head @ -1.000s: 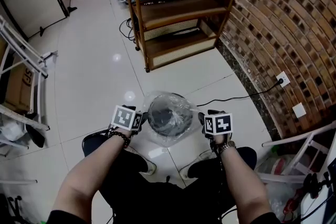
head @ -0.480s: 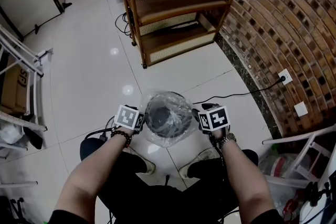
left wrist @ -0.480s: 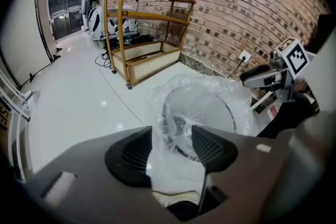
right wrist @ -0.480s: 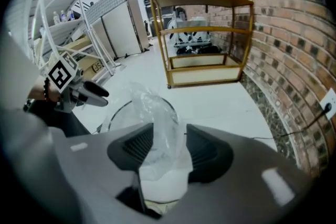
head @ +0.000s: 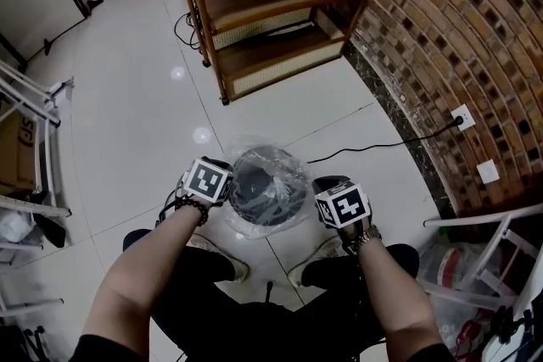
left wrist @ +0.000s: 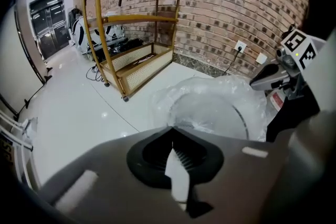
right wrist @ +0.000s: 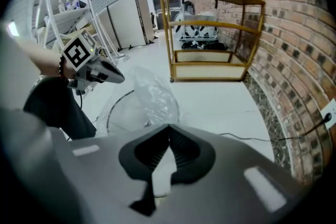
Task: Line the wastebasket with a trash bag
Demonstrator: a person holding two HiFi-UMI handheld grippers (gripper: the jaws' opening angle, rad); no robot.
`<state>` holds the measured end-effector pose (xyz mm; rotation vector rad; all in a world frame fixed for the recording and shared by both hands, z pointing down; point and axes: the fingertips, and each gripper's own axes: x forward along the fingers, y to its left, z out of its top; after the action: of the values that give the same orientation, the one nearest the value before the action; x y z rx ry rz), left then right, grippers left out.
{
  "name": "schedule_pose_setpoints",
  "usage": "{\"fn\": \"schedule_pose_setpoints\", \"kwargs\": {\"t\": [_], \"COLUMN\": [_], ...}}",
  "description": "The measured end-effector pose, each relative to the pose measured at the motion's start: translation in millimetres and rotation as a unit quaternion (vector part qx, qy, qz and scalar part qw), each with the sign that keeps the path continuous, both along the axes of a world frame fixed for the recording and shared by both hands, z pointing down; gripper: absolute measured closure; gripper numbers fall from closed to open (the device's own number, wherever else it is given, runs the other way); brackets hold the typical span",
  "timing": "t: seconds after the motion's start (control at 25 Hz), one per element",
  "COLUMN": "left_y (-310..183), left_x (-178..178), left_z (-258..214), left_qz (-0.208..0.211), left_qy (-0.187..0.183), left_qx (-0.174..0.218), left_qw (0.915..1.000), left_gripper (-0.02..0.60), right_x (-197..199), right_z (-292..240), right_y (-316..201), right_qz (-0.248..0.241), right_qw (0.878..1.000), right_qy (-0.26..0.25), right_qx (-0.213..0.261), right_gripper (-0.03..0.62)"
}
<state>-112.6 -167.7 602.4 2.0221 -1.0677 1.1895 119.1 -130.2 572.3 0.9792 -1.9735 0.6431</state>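
My left gripper point(head: 226, 189) and right gripper point(head: 322, 187) angle steeply downward side by side, and both have just closed their jaws tip to tip.

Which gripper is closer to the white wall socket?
Right. The right gripper pinches the trash bag on the side of the wastebasket facing the socket; the left gripper pinches the far side.

Left gripper point(head: 226, 186) and right gripper point(head: 317, 191) sank, their fingers point(left wrist: 152, 155) closing on the trash bag point(head: 267, 182) rim.
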Motion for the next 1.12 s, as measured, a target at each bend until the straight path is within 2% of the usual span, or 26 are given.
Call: {"fn": "schedule_pose_setpoints", "kwargs": {"t": [0.16,0.4,0.52,0.6,0.72,0.84,1.0,1.12], "left_y": [-24,-42,-45,-45,-47,-47,-49,-45], "left_x": [13,34,45,53,66,73,77,78], "left_z": [-13,-17,-13,-10,-10,-10,-15,-11], "left_qz": [0.036,0.095,0.113,0.126,0.143,0.153,0.161,0.165], "left_qy": [-0.003,-0.031,-0.031,-0.027,-0.015,-0.004,0.004,0.006], "left_qx": [0.021,0.027,0.018,0.017,0.025,0.033,0.048,0.04], "left_qw": [0.9991,0.9946,0.9929,0.9914,0.9892,0.9877,0.9858,0.9855], "left_gripper": [0.577,0.577,0.577,0.549,0.415,0.38,0.374,0.376], "right_x": [9,25,30,30,27,21,12,-2], "right_z": [-5,8,19,24,28,24,14,16], "right_y": [10,32,44,49,52,50,38,33], "right_qz": [0.03,0.081,0.105,0.112,0.11,0.103,0.091,0.061], "right_qw": [1.0,0.997,0.994,0.993,0.993,0.993,0.995,0.997], "right_qy": [-0.004,-0.001,-0.004,-0.007,-0.01,-0.02,-0.032,-0.033], "right_qx": [0.008,-0.013,-0.034,-0.042,-0.049,-0.046,-0.029,-0.036], "right_gripper": [0.589,0.572,0.517,0.443,0.364,0.364,0.364,0.364]}}
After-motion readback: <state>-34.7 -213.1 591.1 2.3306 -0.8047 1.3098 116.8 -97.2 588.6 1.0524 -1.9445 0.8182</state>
